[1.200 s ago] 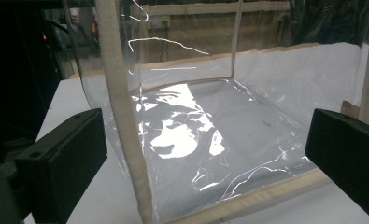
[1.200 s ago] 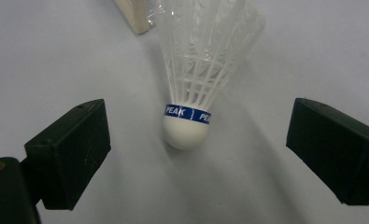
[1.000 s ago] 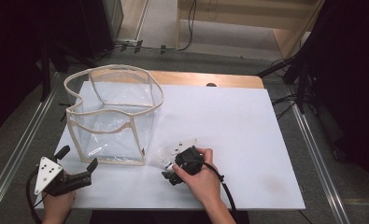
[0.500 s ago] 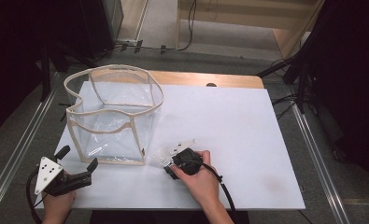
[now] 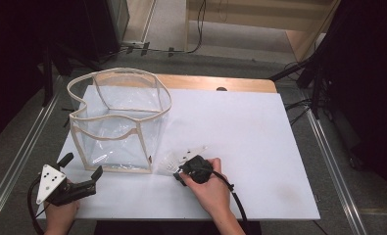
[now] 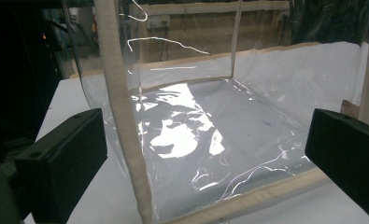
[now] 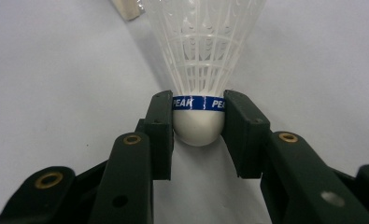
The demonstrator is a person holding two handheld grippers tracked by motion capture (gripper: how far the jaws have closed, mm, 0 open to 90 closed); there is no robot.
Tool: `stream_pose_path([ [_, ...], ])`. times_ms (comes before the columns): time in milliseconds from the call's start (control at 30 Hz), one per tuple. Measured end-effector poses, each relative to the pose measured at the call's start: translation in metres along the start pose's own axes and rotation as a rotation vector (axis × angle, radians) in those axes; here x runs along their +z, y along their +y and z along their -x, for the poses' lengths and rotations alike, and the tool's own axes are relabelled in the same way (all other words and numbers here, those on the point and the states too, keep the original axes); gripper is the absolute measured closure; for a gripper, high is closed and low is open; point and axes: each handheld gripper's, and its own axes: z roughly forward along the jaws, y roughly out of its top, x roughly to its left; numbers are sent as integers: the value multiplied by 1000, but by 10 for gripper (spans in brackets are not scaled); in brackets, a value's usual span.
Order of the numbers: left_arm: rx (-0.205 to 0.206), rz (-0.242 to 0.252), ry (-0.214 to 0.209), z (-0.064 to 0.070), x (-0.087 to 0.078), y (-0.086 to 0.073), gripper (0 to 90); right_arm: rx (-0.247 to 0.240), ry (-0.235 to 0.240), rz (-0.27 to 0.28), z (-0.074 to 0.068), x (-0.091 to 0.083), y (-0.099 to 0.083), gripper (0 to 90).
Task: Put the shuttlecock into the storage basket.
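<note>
Your right gripper has its jaws closed on the shuttlecock at the cork head, low on the white bench beside the clear bag. Expect a very light item; the plastic skirt is probably flexible and crushable, so hold the firm cork. Your left gripper rests with jaws wide, empty.

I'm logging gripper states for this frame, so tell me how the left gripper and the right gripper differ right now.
The left gripper is open, jaws spread wide and empty; the right gripper is shut on the shuttlecock, pinching its white cork at the blue band. The left gripper faces the clear bag; the right gripper sits at the table's front middle, just right of that bag. Both have black jaws, and a hand holds each.
</note>
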Motion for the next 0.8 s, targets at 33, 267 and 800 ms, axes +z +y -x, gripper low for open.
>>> stream_pose_path([
  [33,-1,1,0,0,0,0,0,2,-1,3,0,-1,0,628],
  [267,0,0,1,0,0,0,0,15,4,15,6,-8,-2,630],
  [800,5,0,0,0,0,0,0,25,-5,39,16,-24,-4,630],
])
